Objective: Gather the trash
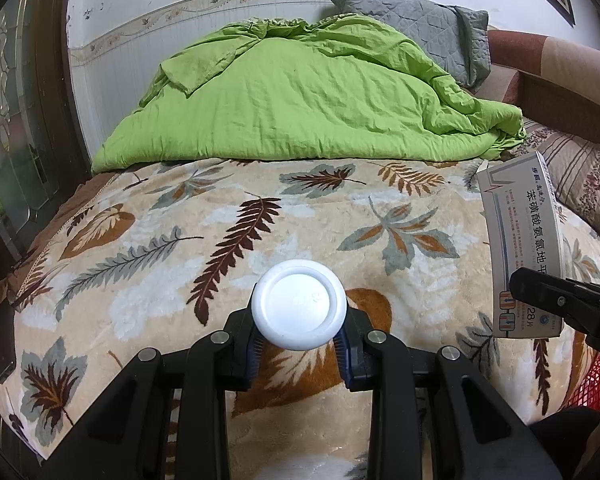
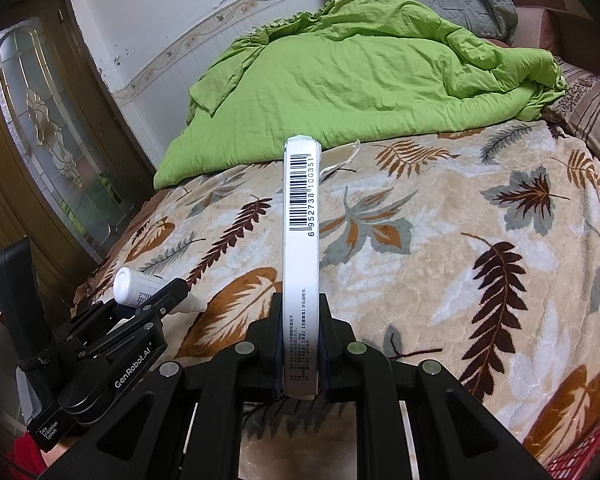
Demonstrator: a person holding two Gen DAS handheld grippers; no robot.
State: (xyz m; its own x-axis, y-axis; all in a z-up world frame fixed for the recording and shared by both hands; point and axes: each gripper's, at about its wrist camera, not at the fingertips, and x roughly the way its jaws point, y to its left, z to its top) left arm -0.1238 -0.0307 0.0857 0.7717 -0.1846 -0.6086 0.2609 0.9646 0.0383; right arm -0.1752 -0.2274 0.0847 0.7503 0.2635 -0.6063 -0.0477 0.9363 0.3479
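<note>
The left gripper [image 1: 299,346] is clamping a round white plastic bottle [image 1: 299,311]; the right gripper [image 2: 300,344] is pinching a flat cardboard box [image 2: 301,248] over the plush, leaf-printed blanket [image 2: 440,248], which is lying mostly bare.

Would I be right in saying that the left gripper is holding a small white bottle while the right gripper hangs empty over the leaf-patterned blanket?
Not quite: the right gripper is not empty. The right wrist view shows it clamped on a flat medicine box. The left gripper does hold the white bottle over the leaf-patterned blanket.

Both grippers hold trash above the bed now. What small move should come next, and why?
Probably carry the right gripper, shut on the flat medicine box, toward the red basket at the lower right. The left gripper already clamps the white bottle; nothing remains to grasp.
</note>
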